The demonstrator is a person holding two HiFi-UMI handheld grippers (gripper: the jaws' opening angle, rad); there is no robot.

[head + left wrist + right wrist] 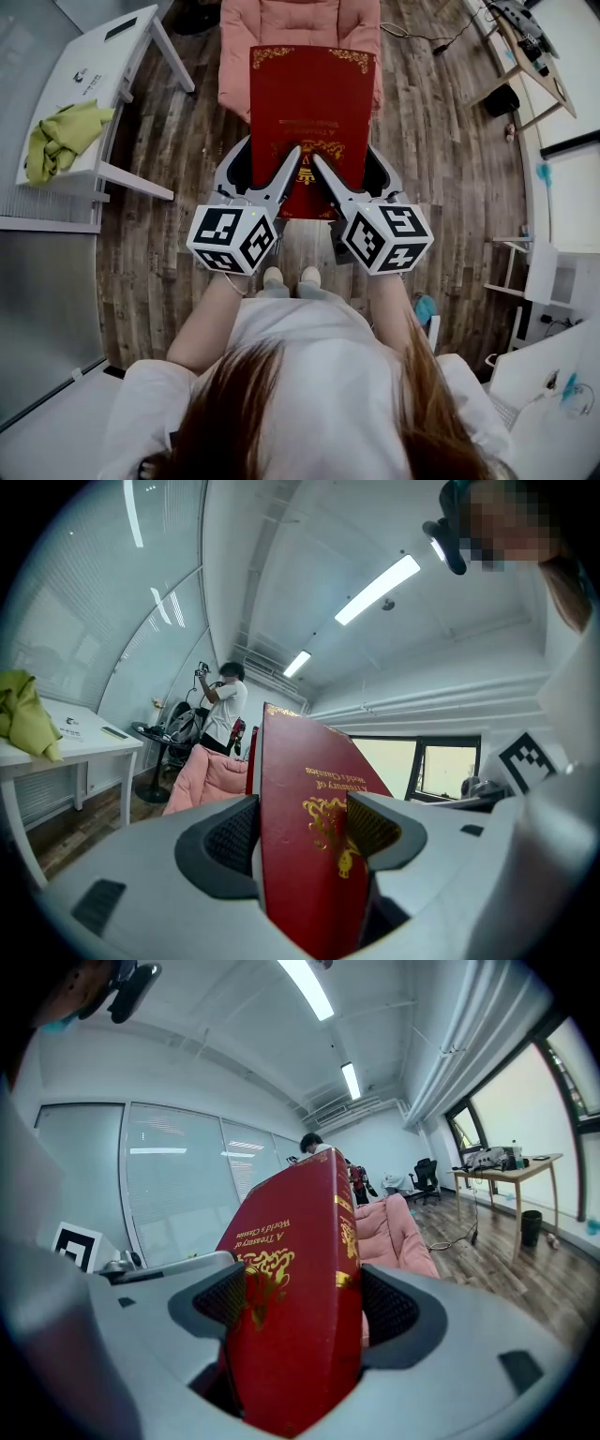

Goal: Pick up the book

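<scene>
Left gripper (300, 832) and right gripper (305, 1305) are both clamped on the near short edge of the red book (314, 94), side by side. Book's up off the pink chair (300, 23), long axis pointing away from the person, so I'd guess the far end wants to sag.

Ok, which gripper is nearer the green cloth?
Left. The left gripper grips the book on the side toward the green cloth; the right gripper grips the other side.
</scene>
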